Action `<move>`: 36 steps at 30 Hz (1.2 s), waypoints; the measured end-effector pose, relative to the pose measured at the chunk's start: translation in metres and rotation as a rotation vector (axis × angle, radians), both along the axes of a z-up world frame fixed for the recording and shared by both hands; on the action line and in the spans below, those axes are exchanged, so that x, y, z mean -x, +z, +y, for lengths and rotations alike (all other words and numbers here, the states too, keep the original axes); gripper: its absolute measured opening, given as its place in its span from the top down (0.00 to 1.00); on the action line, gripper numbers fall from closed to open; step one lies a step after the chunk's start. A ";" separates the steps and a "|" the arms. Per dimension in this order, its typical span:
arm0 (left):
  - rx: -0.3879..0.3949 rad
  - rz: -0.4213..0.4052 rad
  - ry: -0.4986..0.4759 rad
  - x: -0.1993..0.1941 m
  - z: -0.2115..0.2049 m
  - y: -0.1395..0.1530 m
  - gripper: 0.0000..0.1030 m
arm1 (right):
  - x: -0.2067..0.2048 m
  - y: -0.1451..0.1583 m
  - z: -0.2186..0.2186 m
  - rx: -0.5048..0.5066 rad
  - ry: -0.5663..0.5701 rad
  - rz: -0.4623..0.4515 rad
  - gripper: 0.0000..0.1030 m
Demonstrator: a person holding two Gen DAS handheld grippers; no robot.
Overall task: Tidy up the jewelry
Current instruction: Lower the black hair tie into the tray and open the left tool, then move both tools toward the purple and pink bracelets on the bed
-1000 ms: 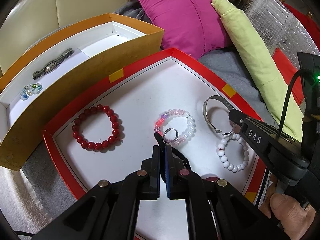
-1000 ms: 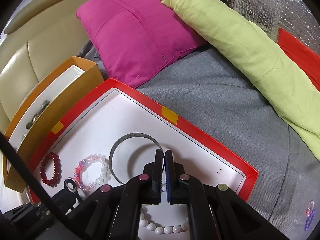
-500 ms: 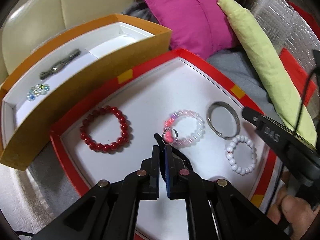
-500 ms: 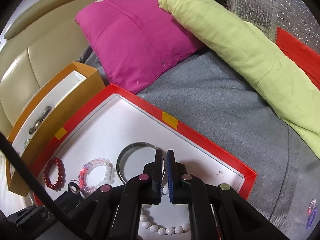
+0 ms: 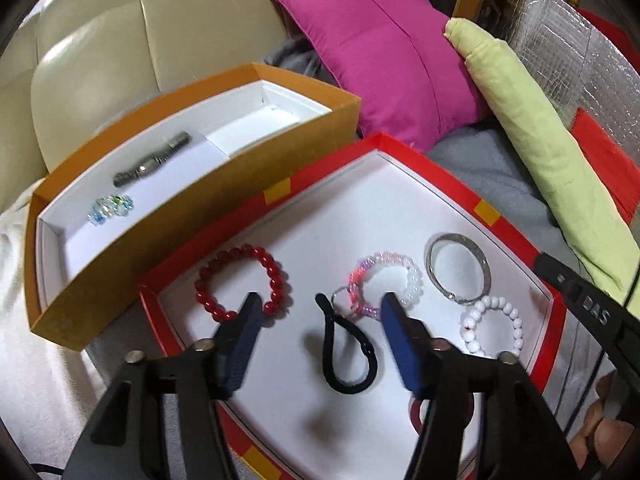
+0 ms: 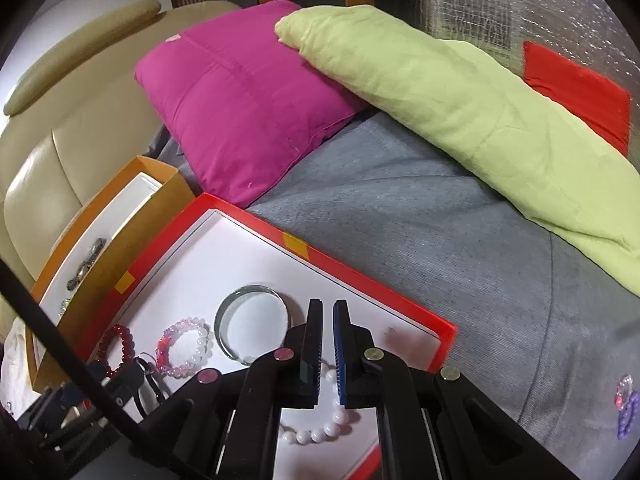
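A red-rimmed white tray (image 5: 412,156) holds a red bead bracelet (image 5: 240,282), a pink and white bead bracelet (image 5: 386,282), a silver bangle (image 5: 458,276), a white bead bracelet (image 5: 492,330) and a black strap with a metal ring (image 5: 346,352). My left gripper (image 5: 318,316) is open above the black strap, which lies loose on the tray. My right gripper (image 6: 327,320) has its jaws a narrow gap apart, empty, over the white bead bracelet (image 6: 316,432) beside the bangle (image 6: 250,326).
An orange box (image 5: 192,216) left of the tray holds a metal watch (image 5: 154,164) and a clear crystal bracelet (image 5: 110,208). A magenta pillow (image 6: 244,100) and a green pillow (image 6: 460,108) lie behind on grey fabric. A small purple trinket (image 6: 626,404) lies at the right.
My left gripper opened and let go of the black strap, which now lies on the tray, and it drew back. My right gripper parted slightly and rose a little.
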State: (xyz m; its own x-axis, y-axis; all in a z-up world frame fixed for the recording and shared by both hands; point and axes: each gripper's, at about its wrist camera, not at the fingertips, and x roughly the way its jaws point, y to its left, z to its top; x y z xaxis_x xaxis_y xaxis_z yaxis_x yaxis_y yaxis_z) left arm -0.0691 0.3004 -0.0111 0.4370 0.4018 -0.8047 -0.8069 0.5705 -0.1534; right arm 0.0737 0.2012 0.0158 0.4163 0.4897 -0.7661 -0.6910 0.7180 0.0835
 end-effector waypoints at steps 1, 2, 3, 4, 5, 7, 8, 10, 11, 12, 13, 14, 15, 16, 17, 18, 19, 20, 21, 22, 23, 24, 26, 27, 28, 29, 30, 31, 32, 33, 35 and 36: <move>-0.009 -0.006 0.009 0.001 0.000 0.002 0.37 | 0.000 0.001 -0.004 -0.005 -0.002 -0.002 0.94; -0.017 -0.010 0.017 0.002 0.000 0.004 0.37 | 0.001 0.003 -0.010 -0.012 -0.007 -0.005 0.94; -0.031 -0.016 0.032 0.003 -0.001 0.007 0.37 | 0.001 0.004 -0.014 -0.016 -0.012 -0.006 0.93; -0.040 -0.025 0.042 0.004 -0.003 0.010 0.36 | 0.002 0.005 -0.021 -0.025 -0.021 -0.005 0.93; -0.047 -0.038 0.050 0.005 -0.004 0.012 0.35 | 0.002 0.006 -0.029 -0.031 -0.031 -0.001 0.90; -0.068 -0.075 0.066 0.007 -0.010 0.020 0.33 | 0.003 0.007 -0.047 -0.044 -0.048 0.004 0.82; -0.074 -0.092 0.069 0.007 -0.013 0.023 0.32 | 0.003 0.008 -0.058 -0.049 -0.059 0.003 0.78; -0.090 -0.142 0.067 0.007 -0.022 0.031 0.31 | 0.004 0.010 -0.081 -0.062 -0.079 0.005 0.77; -0.104 -0.160 0.064 0.006 -0.027 0.035 0.30 | 0.004 0.011 -0.097 -0.068 -0.094 0.006 0.77; -0.120 -0.173 0.060 0.005 -0.033 0.038 0.29 | 0.004 0.012 -0.112 -0.073 -0.108 0.004 0.77; -0.132 -0.182 0.057 0.003 -0.038 0.041 0.28 | 0.004 0.013 -0.126 -0.076 -0.123 0.001 0.76; -0.145 -0.192 0.052 0.002 -0.043 0.044 0.28 | 0.003 0.014 -0.144 -0.082 -0.145 0.002 0.76; -0.161 -0.206 0.045 0.000 -0.050 0.047 0.28 | 0.001 0.014 -0.161 -0.090 -0.166 0.006 0.75; -0.169 -0.216 0.040 -0.001 -0.054 0.049 0.28 | -0.001 0.014 -0.174 -0.095 -0.183 0.009 0.73; -0.180 -0.230 0.031 -0.003 -0.060 0.051 0.27 | -0.002 0.014 -0.194 -0.097 -0.212 0.009 0.72; -0.189 -0.240 0.021 -0.005 -0.065 0.052 0.26 | -0.004 0.014 -0.215 -0.098 -0.244 0.007 0.72; -0.196 -0.245 0.010 -0.008 -0.070 0.053 0.26 | -0.006 0.013 -0.233 -0.100 -0.272 0.007 0.72; -0.206 -0.249 -0.010 -0.012 -0.078 0.054 0.26 | -0.008 0.012 -0.248 -0.099 -0.297 0.008 0.71; -0.212 -0.249 -0.023 -0.015 -0.083 0.054 0.26 | -0.012 0.008 -0.270 -0.096 -0.336 0.014 0.71; -0.219 -0.244 -0.049 -0.021 -0.091 0.054 0.26 | -0.015 0.005 -0.284 -0.096 -0.361 0.023 0.71; -0.223 -0.239 -0.070 -0.026 -0.097 0.053 0.26 | -0.020 0.002 -0.301 -0.097 -0.391 0.036 0.71; -0.231 -0.230 -0.101 -0.034 -0.107 0.052 0.26 | -0.024 -0.002 -0.315 -0.096 -0.419 0.050 0.71; -0.245 -0.219 -0.148 -0.044 -0.124 0.051 0.26 | -0.038 -0.011 -0.347 -0.099 -0.491 0.084 0.71; -0.252 -0.213 -0.169 -0.050 -0.131 0.050 0.26 | -0.044 -0.015 -0.357 -0.102 -0.518 0.101 0.71; -0.257 -0.209 -0.186 -0.054 -0.138 0.049 0.26 | -0.052 -0.019 -0.368 -0.107 -0.542 0.121 0.71; -0.259 -0.205 -0.206 -0.057 -0.145 0.049 0.26 | -0.059 -0.022 -0.376 -0.112 -0.562 0.136 0.71; -0.259 -0.202 -0.224 -0.061 -0.151 0.047 0.26 | -0.066 -0.023 -0.379 -0.110 -0.569 0.143 0.71; -0.260 -0.195 -0.251 -0.068 -0.160 0.046 0.26 | -0.071 -0.024 -0.379 -0.105 -0.565 0.145 0.71; -0.264 -0.191 -0.272 -0.071 -0.167 0.045 0.26 | -0.077 -0.024 -0.377 -0.105 -0.560 0.145 0.71; -0.268 -0.185 -0.295 -0.075 -0.175 0.044 0.26 | -0.082 -0.023 -0.377 -0.107 -0.560 0.141 0.71; -0.280 -0.174 -0.336 -0.081 -0.188 0.042 0.26 | -0.094 -0.025 -0.372 -0.090 -0.556 0.142 0.71; -0.286 -0.170 -0.355 -0.084 -0.194 0.041 0.26 | -0.100 -0.030 -0.365 -0.050 -0.542 0.154 0.71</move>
